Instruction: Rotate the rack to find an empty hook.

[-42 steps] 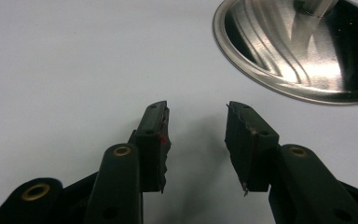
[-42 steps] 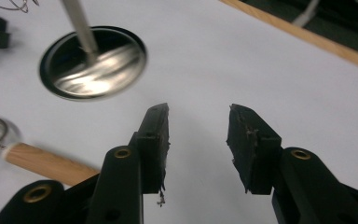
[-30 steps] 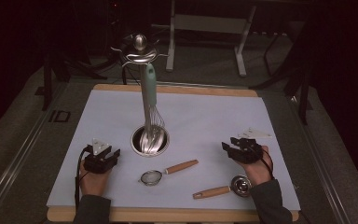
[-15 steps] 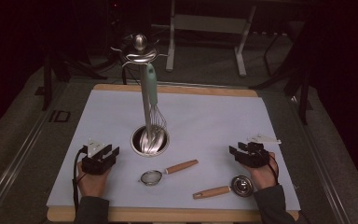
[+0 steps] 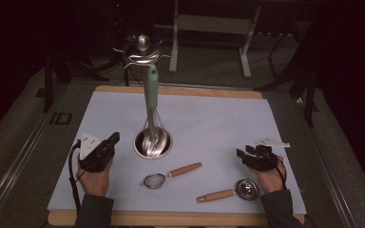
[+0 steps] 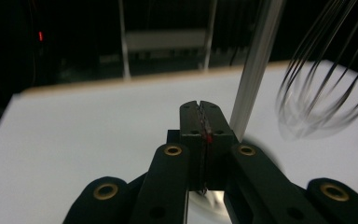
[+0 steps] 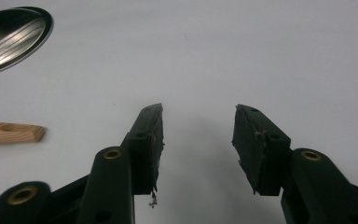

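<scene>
Since a second ago the left gripper [image 5: 108,145] has lifted off the mat and tipped toward the stand, and its jaws have just been closing: they now meet with nothing between them. Just to its right the whisk [image 5: 151,118] hangs by its mint handle from the utensil stand [image 5: 142,52], wires down over the round steel base [image 5: 153,142]. Nearer me lie the small strainer [image 5: 154,180] and the wooden-handled scoop [image 5: 247,188]. The right gripper [image 5: 247,156] has slid outward and waits over the bare mat [image 5: 218,123], jaws apart and empty. I'd guess the whisk is wanted next; the left jaws should reopen first, then take the handle squarely, not the springy wires.
</scene>
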### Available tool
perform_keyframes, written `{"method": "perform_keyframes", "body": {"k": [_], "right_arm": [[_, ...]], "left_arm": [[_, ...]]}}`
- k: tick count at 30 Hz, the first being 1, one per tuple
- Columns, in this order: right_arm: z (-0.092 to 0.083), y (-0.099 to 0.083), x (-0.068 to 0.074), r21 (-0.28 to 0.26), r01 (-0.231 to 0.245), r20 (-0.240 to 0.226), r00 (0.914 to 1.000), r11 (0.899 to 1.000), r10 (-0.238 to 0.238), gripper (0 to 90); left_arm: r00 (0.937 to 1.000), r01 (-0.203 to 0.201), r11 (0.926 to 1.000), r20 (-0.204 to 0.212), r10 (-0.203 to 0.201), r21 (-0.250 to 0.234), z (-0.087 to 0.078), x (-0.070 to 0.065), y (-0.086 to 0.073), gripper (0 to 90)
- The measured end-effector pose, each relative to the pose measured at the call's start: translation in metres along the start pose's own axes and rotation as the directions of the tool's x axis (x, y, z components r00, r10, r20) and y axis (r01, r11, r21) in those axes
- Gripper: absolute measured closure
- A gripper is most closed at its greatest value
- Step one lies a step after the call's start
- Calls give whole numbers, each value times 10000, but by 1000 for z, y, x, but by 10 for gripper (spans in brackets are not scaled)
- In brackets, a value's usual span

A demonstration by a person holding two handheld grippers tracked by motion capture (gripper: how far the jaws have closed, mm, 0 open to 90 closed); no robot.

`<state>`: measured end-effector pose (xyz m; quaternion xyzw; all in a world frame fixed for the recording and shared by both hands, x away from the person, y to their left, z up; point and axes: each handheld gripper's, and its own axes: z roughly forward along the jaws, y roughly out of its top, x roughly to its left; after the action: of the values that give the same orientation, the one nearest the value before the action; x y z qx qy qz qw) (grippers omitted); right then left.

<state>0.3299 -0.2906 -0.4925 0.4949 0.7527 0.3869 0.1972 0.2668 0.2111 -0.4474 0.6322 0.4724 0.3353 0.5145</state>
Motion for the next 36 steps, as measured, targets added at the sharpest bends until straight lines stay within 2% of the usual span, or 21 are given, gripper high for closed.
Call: {"method": "perform_keyframes", "body": {"k": [2,5,13,19,26,29,32,33,36], "right_arm": [[0,0,-1,24,-4,25,10000,10000,4,528],[0,-1,-3,31,59,137,9999,10000,-60,526],[-1,-2,-7,55,-8,201,9998,10000,7,526],[-1,-3,-7,49,-9,207,9998,10000,8,524],[-2,-3,-9,37,-74,238,9997,10000,74,522],[-2,-3,-9,31,-80,246,9997,10000,80,521],[-3,-3,-9,34,-89,258,9996,10000,88,521],[-3,-3,-9,24,-90,257,9996,10000,89,522],[-3,-3,-10,38,-85,258,9996,10000,84,522]], "left_arm": [[9999,44,9986,94,-39,-531,-3,-2,11,897],[9997,-245,9936,49,252,-1105,-5,-7,26,898],[9988,-262,9771,358,345,-2112,-5,-16,57,898],[9953,-738,9546,390,887,-2886,-8,-26,87,898],[9912,-997,9225,442,1250,-3729,-15,-36,120,898],[9896,-1040,9116,505,1349,-3977,-17,-41,131,898],[9892,-1022,9076,550,1361,-4071,-17,-43,135,897],[9888,-986,9042,617,1362,-4156,-16,-46,140,897],[9872,-1054,9023,652,1456,-4180,-13,-49,147,894]]}}
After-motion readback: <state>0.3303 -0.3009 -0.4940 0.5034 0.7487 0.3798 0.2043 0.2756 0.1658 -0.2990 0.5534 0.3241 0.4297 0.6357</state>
